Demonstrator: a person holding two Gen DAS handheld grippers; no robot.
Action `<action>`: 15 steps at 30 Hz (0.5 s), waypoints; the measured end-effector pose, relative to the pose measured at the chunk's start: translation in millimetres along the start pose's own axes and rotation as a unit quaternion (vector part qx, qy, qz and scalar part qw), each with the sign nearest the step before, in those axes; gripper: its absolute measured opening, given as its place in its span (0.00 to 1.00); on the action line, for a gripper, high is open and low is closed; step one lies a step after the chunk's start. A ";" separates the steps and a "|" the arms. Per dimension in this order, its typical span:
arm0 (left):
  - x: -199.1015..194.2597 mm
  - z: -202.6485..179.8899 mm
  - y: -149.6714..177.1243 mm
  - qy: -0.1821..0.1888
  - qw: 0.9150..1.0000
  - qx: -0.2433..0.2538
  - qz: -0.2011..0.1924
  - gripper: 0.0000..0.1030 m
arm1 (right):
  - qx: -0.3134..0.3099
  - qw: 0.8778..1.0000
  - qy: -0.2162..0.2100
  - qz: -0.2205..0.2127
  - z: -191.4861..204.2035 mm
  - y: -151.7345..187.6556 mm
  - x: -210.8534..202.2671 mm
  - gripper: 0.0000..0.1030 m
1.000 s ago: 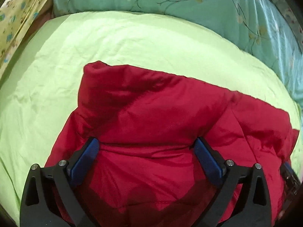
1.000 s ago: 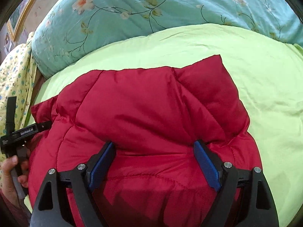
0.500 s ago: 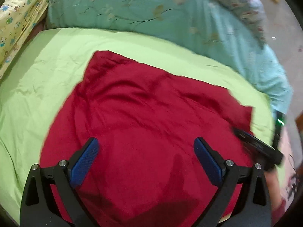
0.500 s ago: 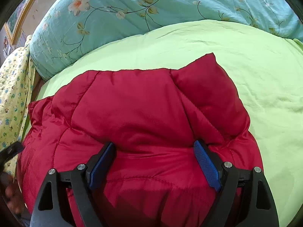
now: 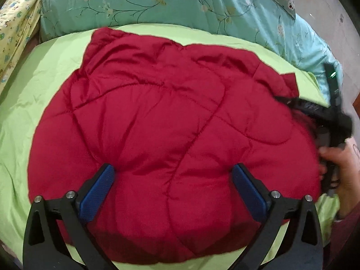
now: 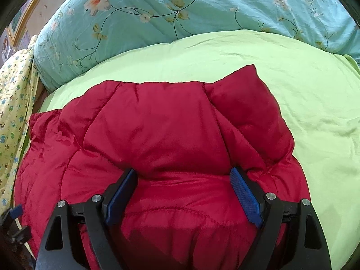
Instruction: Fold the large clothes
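Observation:
A red quilted puffer jacket (image 5: 171, 121) lies folded into a thick bundle on the lime green bedsheet (image 5: 51, 67). My left gripper (image 5: 173, 180) is open, its blue pads spread wide above the jacket's near part. The jacket also shows in the right wrist view (image 6: 162, 139). My right gripper (image 6: 182, 182) is open with its blue pads pressed into the puffy fabric on either side of a bulge. The right gripper body and the hand that holds it show at the jacket's right edge in the left wrist view (image 5: 326, 117).
A teal floral duvet (image 6: 180, 11) lies bunched along the far side of the bed. A yellow patterned cloth (image 6: 13, 112) hangs at the left edge. Bare green sheet (image 6: 315, 112) stretches to the right of the jacket.
My left gripper has lifted off the jacket and pulled back, so more of the bundle shows. The right gripper has stayed pressed into the jacket, open.

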State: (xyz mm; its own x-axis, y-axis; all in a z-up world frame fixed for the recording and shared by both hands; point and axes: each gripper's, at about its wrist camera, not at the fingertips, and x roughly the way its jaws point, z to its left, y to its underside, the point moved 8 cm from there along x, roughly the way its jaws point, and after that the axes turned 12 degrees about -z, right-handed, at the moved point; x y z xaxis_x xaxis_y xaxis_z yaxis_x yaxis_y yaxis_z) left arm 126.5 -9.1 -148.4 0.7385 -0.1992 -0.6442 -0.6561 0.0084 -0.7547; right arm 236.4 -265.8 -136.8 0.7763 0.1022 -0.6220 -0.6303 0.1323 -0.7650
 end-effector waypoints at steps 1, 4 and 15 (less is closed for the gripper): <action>-1.8 1.1 2.6 0.000 1.000 0.000 -0.005 1.00 | 0.004 1.000 0.002 -0.001 0.7 -1.7 -4.9 0.84; -2.9 2.7 3.6 0.004 1.000 -0.004 -0.010 1.00 | 0.008 1.000 0.004 -0.023 12.7 -6.6 -36.8 0.86; -5.6 0.4 4.5 0.003 1.000 0.003 -0.003 1.00 | -0.096 0.995 0.015 -0.014 51.5 74.6 -99.3 0.86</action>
State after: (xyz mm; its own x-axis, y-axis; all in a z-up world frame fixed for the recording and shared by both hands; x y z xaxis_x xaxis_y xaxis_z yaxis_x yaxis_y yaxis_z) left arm 119.5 -7.5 -148.3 0.7417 -0.2049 -0.6387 -0.6505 0.0129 -0.7594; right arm 112.5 -215.3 -123.5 0.7949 0.0714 -0.6025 -0.5999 -0.0561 -0.7981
